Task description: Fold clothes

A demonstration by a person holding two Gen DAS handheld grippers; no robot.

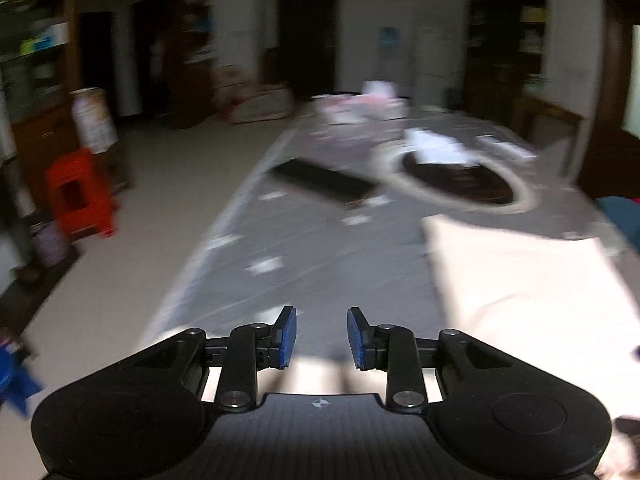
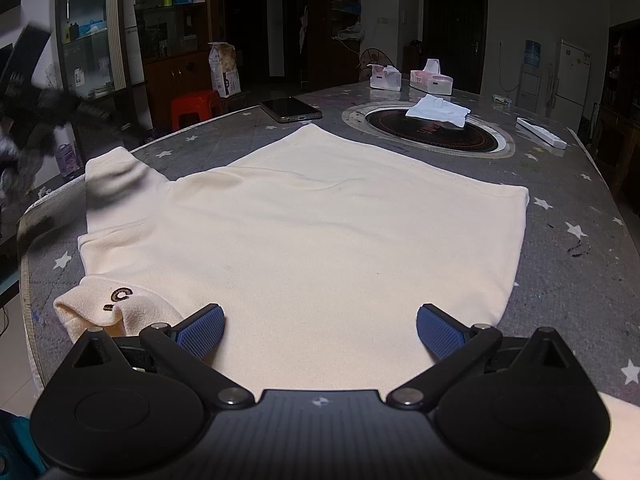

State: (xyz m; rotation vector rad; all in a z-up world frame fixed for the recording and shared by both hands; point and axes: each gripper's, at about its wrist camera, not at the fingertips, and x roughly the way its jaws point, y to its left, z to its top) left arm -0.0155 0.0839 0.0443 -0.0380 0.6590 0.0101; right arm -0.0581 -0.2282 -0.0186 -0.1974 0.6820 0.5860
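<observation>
A cream sweater (image 2: pixel 304 232) lies flat on the grey star-patterned table (image 2: pixel 568 248), a sleeve with a dark embroidered mark (image 2: pixel 120 296) folded at its near left. My right gripper (image 2: pixel 320 330) is wide open and empty, low over the sweater's near edge. In the blurred left wrist view, my left gripper (image 1: pixel 322 338) is open and empty over the table's left part, with the sweater (image 1: pixel 520 288) to its right. The left gripper shows as a dark blur (image 2: pixel 36 120) at the far left of the right wrist view.
A phone (image 2: pixel 290 109) lies beyond the sweater. A round inset hotplate (image 2: pixel 430 132) holds a folded white cloth (image 2: pixel 438 110). Tissue boxes (image 2: pixel 430 78) and a white remote (image 2: pixel 540 133) sit farther back. A red stool (image 2: pixel 196 108) stands left of the table.
</observation>
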